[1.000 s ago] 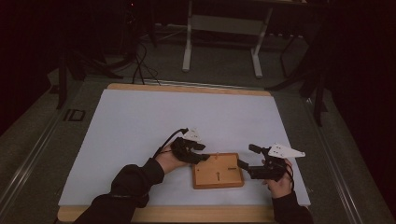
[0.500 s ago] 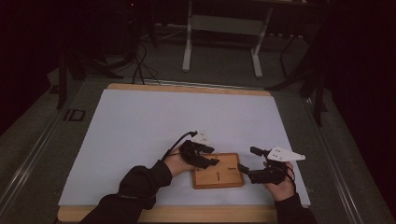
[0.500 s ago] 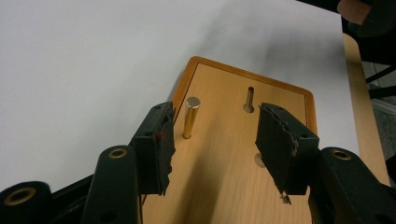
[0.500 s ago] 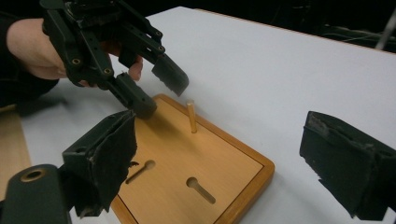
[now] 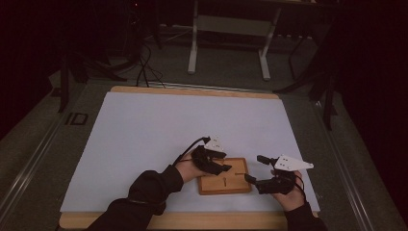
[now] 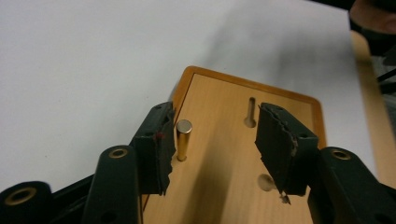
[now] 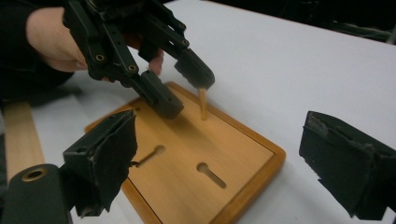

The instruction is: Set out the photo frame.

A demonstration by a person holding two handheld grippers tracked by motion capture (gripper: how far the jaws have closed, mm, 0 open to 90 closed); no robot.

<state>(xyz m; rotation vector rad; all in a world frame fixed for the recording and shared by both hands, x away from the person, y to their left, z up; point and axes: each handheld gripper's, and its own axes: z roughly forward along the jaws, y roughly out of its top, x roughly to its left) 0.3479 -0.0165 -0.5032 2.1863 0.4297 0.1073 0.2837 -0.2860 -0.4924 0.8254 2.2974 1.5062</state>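
A small wooden board (image 5: 231, 185) with keyhole slots (image 7: 211, 174) lies on the white sheet near the front edge. A short brass peg (image 6: 183, 140) stands upright in the board near its left rim. My left gripper (image 6: 215, 135) reaches over the board with its jaws open. The peg is between them, close beside the left pad (image 6: 158, 144) and well apart from the other. In the right gripper view the left gripper (image 7: 184, 93) hovers at the peg (image 7: 202, 103). My right gripper (image 5: 255, 169) waits at the board's right edge, its jaws (image 7: 219, 149) wide open around nothing.
The white sheet (image 5: 168, 120) covers most of a wooden table (image 5: 192, 90), with free room behind and left of the board. A metal stand (image 5: 228, 45) and cables (image 5: 142, 62) are on the dark floor beyond the far edge.
My left hand has moved to the right, from the board's left edge to over the board. The right hand has stayed put.
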